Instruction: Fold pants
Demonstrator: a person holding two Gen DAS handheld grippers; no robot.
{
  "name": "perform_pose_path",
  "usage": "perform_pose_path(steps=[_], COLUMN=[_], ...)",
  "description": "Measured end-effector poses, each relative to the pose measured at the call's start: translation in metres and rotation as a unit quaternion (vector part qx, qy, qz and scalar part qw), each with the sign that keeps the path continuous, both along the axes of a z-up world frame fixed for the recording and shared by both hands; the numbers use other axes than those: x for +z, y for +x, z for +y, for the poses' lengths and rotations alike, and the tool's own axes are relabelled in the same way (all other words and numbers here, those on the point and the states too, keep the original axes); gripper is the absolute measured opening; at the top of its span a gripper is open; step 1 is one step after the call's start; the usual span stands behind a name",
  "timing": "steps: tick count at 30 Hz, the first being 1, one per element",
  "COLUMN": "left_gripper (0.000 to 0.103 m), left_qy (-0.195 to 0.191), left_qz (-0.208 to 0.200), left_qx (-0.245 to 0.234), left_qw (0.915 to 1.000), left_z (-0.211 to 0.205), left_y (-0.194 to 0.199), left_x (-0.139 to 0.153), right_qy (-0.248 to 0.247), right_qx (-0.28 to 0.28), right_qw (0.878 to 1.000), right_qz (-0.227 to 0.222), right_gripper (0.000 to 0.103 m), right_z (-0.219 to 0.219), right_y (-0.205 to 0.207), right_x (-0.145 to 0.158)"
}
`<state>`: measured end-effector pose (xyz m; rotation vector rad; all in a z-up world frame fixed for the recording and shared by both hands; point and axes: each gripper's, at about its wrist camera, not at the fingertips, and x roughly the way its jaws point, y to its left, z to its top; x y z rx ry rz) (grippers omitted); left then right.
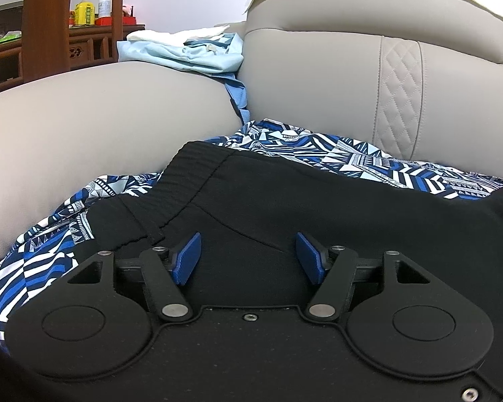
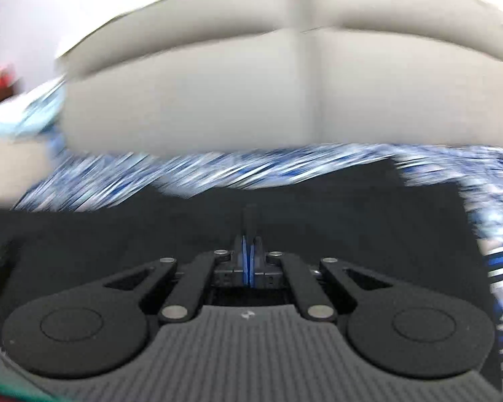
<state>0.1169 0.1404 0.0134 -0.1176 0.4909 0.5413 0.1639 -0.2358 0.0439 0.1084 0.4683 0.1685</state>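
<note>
Black pants [image 1: 285,194] lie on a blue-and-white patterned cloth [image 1: 369,164] spread over a sofa seat. Their elastic waistband [image 1: 191,171] points toward the upper left. My left gripper [image 1: 248,254] is open and empty, its blue pads [image 1: 187,258] hovering just over the pants near the waistband. In the blurred right wrist view the black pants [image 2: 318,201] lie on the same patterned cloth [image 2: 218,171]. My right gripper [image 2: 248,251] is shut, and a thin strip of black fabric [image 2: 250,217] stands up between its blue pads.
A beige sofa armrest [image 1: 100,110] rises at left and the backrest [image 1: 352,67] behind. Folded light-blue and white clothes [image 1: 184,53] lie on top of the armrest. A wooden cabinet [image 1: 43,33] with bottles stands far left.
</note>
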Motion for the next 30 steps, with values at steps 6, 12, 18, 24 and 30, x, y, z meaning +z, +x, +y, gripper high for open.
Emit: perform_pose_path(steps=[6, 12, 18, 24, 30], left_gripper=[0.062, 0.062, 0.062, 0.062, 0.062], left_qy=[0.000, 0.001, 0.003, 0.003, 0.002], left_qz=[0.000, 0.000, 0.000, 0.000, -0.001], left_qx=[0.001, 0.001, 0.002, 0.002, 0.003], left_qw=[1.0000, 1.0000, 1.0000, 1.0000, 1.0000], left_z=[-0.001, -0.002, -0.002, -0.002, -0.002], left_y=[0.000, 0.000, 0.000, 0.000, 0.000], left_x=[0.000, -0.001, -0.001, -0.001, -0.001], right_qy=[0.040, 0.028, 0.016, -0.038, -0.012], right_qx=[-0.302, -0.530, -0.429, -0.099, 0.014], right_qw=[0.952, 0.844, 0.902, 0.994, 0.996], right_qz=[-0.017, 0.074, 0.039, 0.010, 0.087], right_gripper=[0.004, 0.057, 0.074, 0.076, 0.076], right_z=[-0.198, -0.321, -0.256, -0.097, 0.009], right_y=[0.004, -0.036, -0.027, 0.041, 0.113], right_x=[0.031, 0.013, 0.003, 0.011, -0.015])
